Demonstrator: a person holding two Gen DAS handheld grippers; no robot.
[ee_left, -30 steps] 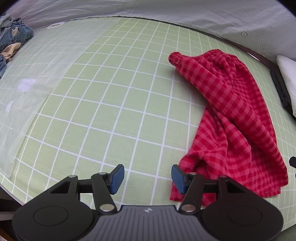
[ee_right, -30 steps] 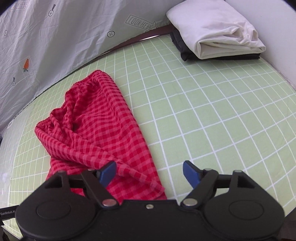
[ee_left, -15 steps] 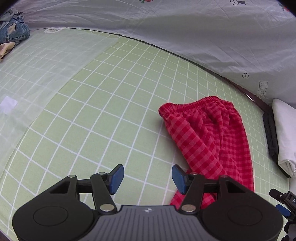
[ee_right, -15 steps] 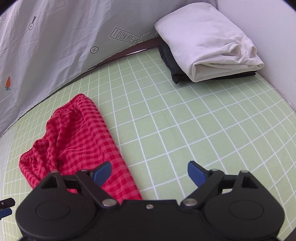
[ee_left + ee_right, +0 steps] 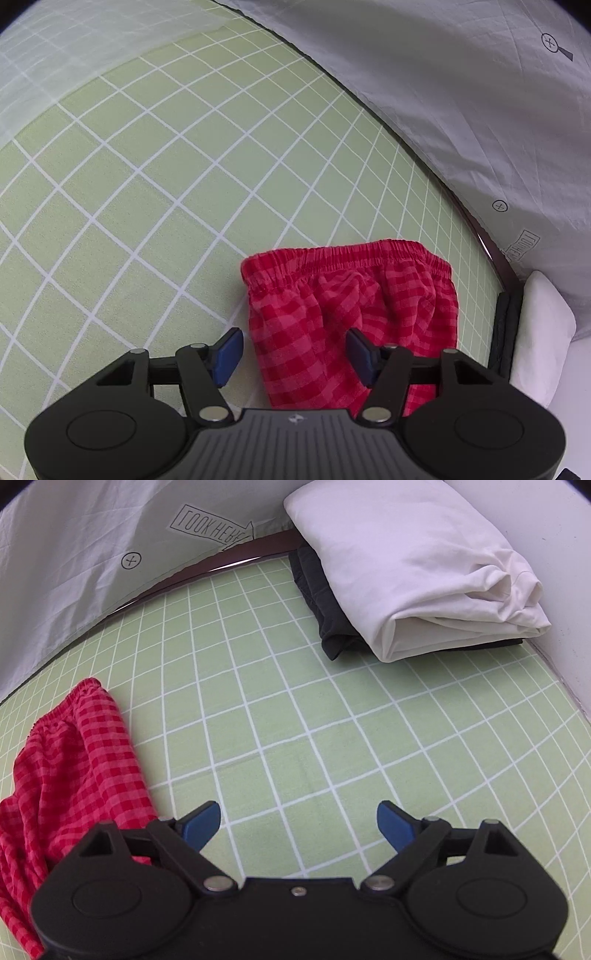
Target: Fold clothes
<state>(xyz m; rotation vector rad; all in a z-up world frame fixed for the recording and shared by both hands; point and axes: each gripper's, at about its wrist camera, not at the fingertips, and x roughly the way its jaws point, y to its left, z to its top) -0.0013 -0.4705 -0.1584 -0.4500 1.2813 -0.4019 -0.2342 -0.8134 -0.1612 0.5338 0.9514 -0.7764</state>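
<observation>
Shorts (image 5: pixel 351 314) nearer; both grippers agape

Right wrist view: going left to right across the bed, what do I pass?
Red checked shorts → bare stretch of green grid sheet → dark folded garment → white folded garment stacked on it.

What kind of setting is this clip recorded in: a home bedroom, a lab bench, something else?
Probably a staged clothes-folding table rather than a bedroom: a green grid-patterned cover over a dark-rimmed surface, a white printed backdrop sheet behind it, red checked shorts, and a stack of folded white and dark garments.
</observation>
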